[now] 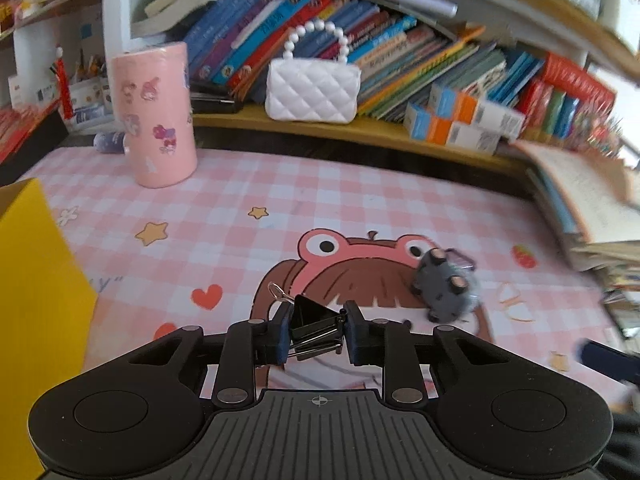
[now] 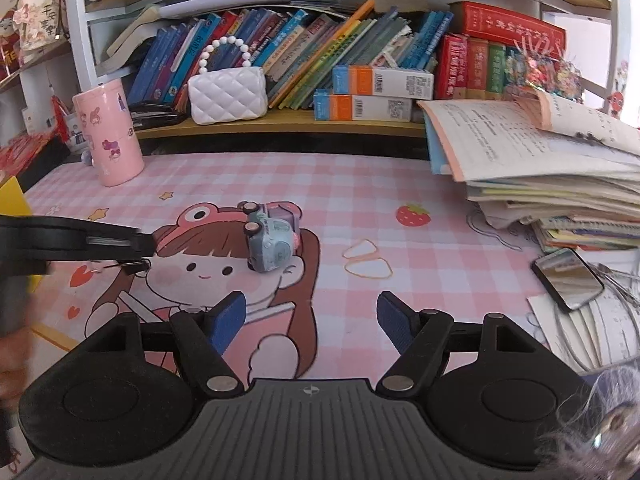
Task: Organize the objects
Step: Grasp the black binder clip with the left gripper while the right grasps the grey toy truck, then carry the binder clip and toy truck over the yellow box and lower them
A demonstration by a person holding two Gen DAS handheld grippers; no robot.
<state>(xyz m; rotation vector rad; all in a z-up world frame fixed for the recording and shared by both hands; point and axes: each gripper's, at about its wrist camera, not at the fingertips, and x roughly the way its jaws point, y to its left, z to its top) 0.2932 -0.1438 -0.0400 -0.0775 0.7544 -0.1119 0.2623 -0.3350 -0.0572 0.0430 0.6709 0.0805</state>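
My left gripper (image 1: pixel 316 330) is shut on a black binder clip (image 1: pixel 316 320) and holds it just above the pink checked desk mat (image 1: pixel 240 208). A small silver clip (image 1: pixel 276 291) lies just beyond it. A blue-grey toy car (image 1: pixel 444 286) lies on its side to the right; in the right wrist view the toy car (image 2: pixel 268 242) sits mid-mat. My right gripper (image 2: pixel 312 320) is open and empty, hovering near the mat's front, short of the car. The left gripper (image 2: pixel 136 254) shows at the left of the right wrist view.
A yellow box (image 1: pixel 36 292) stands at the left edge. A pink cylinder container (image 1: pixel 154 116) stands at the back left. A white quilted purse (image 1: pixel 312 90) sits on the book shelf. A book stack (image 2: pixel 552 176) and a phone (image 2: pixel 568 278) lie at the right.
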